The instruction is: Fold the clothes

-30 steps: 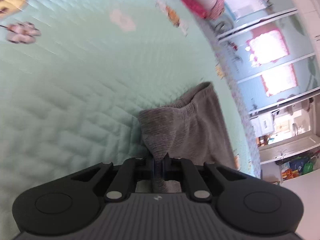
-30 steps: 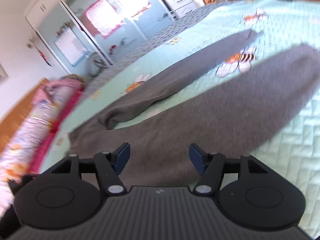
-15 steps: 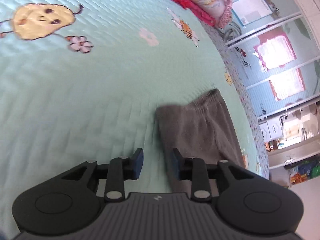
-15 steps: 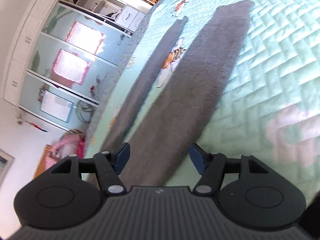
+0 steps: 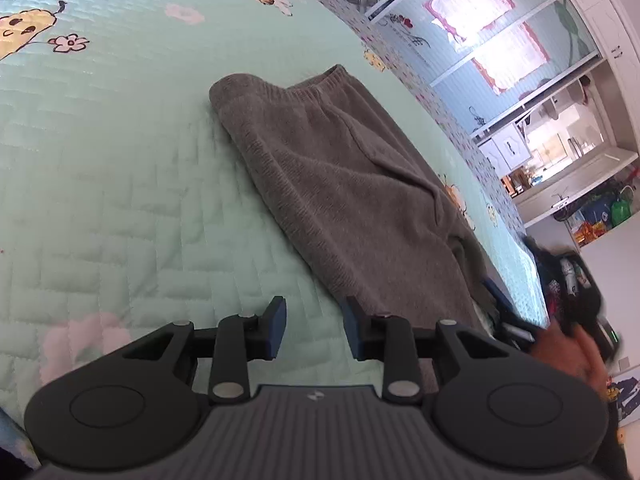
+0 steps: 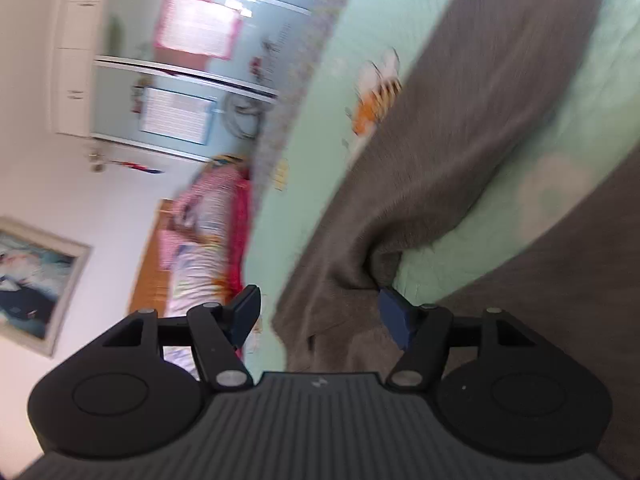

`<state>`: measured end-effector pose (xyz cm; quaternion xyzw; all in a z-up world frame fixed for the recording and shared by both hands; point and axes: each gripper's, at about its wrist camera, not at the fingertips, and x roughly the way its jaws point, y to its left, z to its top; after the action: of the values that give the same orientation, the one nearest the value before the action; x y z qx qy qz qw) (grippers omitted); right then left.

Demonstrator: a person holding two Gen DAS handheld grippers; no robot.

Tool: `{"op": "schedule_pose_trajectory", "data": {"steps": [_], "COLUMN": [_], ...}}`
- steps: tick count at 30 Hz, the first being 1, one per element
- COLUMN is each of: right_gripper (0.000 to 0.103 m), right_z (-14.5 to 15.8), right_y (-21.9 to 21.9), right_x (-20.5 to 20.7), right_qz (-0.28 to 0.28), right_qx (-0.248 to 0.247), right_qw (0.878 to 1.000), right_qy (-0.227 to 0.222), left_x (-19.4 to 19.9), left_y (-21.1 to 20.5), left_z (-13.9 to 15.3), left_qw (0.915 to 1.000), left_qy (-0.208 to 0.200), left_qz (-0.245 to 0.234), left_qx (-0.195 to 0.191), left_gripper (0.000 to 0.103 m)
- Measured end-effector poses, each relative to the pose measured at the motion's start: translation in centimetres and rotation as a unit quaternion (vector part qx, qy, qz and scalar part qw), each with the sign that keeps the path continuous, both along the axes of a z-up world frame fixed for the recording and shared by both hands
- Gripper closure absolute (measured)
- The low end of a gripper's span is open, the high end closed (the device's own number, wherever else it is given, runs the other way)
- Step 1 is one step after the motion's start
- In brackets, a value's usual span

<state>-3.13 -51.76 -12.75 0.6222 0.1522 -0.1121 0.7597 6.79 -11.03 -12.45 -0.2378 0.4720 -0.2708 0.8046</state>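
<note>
Grey knit trousers [image 5: 352, 196] lie on a mint green quilted bedspread [image 5: 112, 184], waistband at the far end. My left gripper [image 5: 314, 330] is open and empty, just above the bedspread at the trousers' near left edge. In the right wrist view the trousers [image 6: 460, 152] show two legs running away, with a bunched fold at the crotch. My right gripper [image 6: 320, 318] is open, its fingers astride the grey cloth, right fingertip [image 6: 394, 316] by the fold. It also shows blurred in the left wrist view [image 5: 520, 320].
Pink pillows and bedding [image 6: 208, 236] lie at the head of the bed. Wardrobe doors with pink posters [image 5: 488, 36] stand beyond the bed. A framed picture [image 6: 32, 280] hangs on the white wall. A hand [image 5: 572, 356] shows at lower right.
My left gripper let go of the trousers' waist end, opened and drew back. My right gripper, open throughout, swung along the legs to the crotch area; the view is motion-blurred.
</note>
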Motion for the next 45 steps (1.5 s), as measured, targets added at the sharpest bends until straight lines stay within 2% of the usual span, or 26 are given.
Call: {"op": "schedule_pose_trajectory", "data": {"steps": [1, 2, 5, 8, 10, 13, 14, 15, 19, 22, 24, 26, 28, 29, 30, 33, 36, 38, 39, 40, 41, 42, 43, 45], "right_gripper": [0.038, 0.045, 0.062, 0.065, 0.066, 0.075, 0.082, 0.096, 0.098, 0.099, 0.099, 0.098, 0.098, 0.091, 0.087, 0.087, 0.087, 0.087, 0.084, 0.087, 0.103, 0.103, 0.103, 0.091], "right_z": [-0.3, -0.9, -2.3, -2.3, -2.1, -2.2, -2.2, -2.3, -2.1, -1.4, -2.0, -3.6, -4.5, -4.3, -3.5, -0.5, 1.1, 0.6, -0.4, -1.8, -3.1, -3.5, -3.3, -2.1], "right_y": [-0.1, -0.1, 0.0, 0.4, 0.0, -0.4, -0.5, -0.6, 0.1, 2.6, 3.7, 3.5, 2.8, 2.6, 2.7, 3.8, 4.3, 3.9, 3.3, 2.5, 1.6, 0.9, 0.5, 0.3], "right_x": [1.3, 2.1, 3.1, 3.3, 4.5, 5.6, 5.9, 6.2, 5.3, 3.1, 2.1, 2.0, 1.9, 1.8, 1.6, 0.3, 0.9, 3.0, 4.5, 5.9, 6.4, 6.1, 5.4, 3.6], "right_qz": [-0.002, -0.006, -0.02, -0.028, -0.028, -0.032, -0.029, -0.025, -0.026, -0.025, -0.029, -0.04, -0.053, -0.056, -0.057, -0.059, -0.041, -0.011, 0.01, 0.023, 0.019, 0.003, -0.01, -0.03], "right_qx": [-0.003, -0.001, 0.026, 0.024, 0.018, 0.02, 0.018, 0.014, -0.001, -0.041, -0.053, -0.033, 0.005, 0.01, -0.004, -0.076, -0.115, -0.118, -0.109, -0.104, -0.106, -0.108, -0.11, -0.125], "right_qw": [1.0, 1.0, 0.999, 0.999, 0.999, 0.999, 0.999, 0.999, 0.999, 0.999, 0.998, 0.998, 0.998, 0.998, 0.998, 0.995, 0.992, 0.993, 0.994, 0.994, 0.992, 0.991, 0.992, 0.991], "right_qy": [0.013, 0.019, 0.008, -0.015, -0.006, 0.0, 0.006, 0.013, 0.023, 0.019, 0.028, 0.043, 0.029, 0.022, 0.021, 0.003, -0.013, -0.015, 0.001, 0.036, 0.07, 0.078, 0.065, 0.035], "left_x": [0.1, 0.2, 0.4, 0.6, 0.5, 0.5, 0.5, 0.6, 0.7, 0.7, 0.7, 0.5, 0.3, 0.3, 0.3, 0.3, 0.2, 0.3, 0.3, 0.3, 0.2, 0.2, 0.1, 0.1], "left_y": [0.2, 0.3, 0.9, 1.3, 1.3, 1.5, 1.6, 1.7, 1.8, 1.8, 1.6, 1.6, 1.7, 1.7, 1.8, 1.8, 1.4, 1.3, 1.4, 1.5, 1.5, 1.7, 1.8, 1.9], "left_z": [-0.2, -0.3, -0.5, -0.8, -0.8, -0.8, -0.8, -0.8, -0.8, -0.9, -1.0, -0.9, -0.7, -0.6, -0.7, -1.1, -1.0, -0.9, -0.9, -0.8, -0.8, -0.8, -0.9, -1.1], "left_qw": [1.0, 1.0, 0.9999, 0.9997, 0.9997, 0.9995, 0.9995, 0.9994, 0.9992, 0.9992, 0.9993, 0.9993, 0.9992, 0.9992, 0.9991, 0.9991, 0.9993, 0.9993, 0.9992, 0.9992, 0.9991, 0.9991, 0.999, 0.999], "left_qy": [0.004, 0.007, 0.014, 0.018, 0.019, 0.022, 0.024, 0.025, 0.029, 0.03, 0.029, 0.029, 0.032, 0.033, 0.034, 0.034, 0.032, 0.032, 0.033, 0.035, 0.037, 0.037, 0.037, 0.036], "left_qz": [0.0, 0.0, -0.001, 0.001, -0.001, 0.001, 0.0, 0.0, 0.001, 0.002, 0.003, 0.001, -0.001, -0.001, -0.002, -0.002, -0.004, -0.005, -0.005, -0.005, -0.006, -0.007, -0.009, -0.012], "left_qx": [-0.002, -0.003, -0.008, -0.015, -0.015, -0.021, -0.022, -0.024, -0.027, -0.027, -0.025, -0.023, -0.024, -0.025, -0.025, -0.025, -0.021, -0.02, -0.021, -0.021, -0.021, -0.021, -0.022, -0.022], "left_gripper": [0.07, 0.07, 0.07, 0.07, 0.069, 0.069, 0.069, 0.069, 0.069, 0.069, 0.069, 0.069, 0.069, 0.068, 0.068, 0.068, 0.066, 0.066, 0.066, 0.066, 0.066, 0.066, 0.065, 0.066]}}
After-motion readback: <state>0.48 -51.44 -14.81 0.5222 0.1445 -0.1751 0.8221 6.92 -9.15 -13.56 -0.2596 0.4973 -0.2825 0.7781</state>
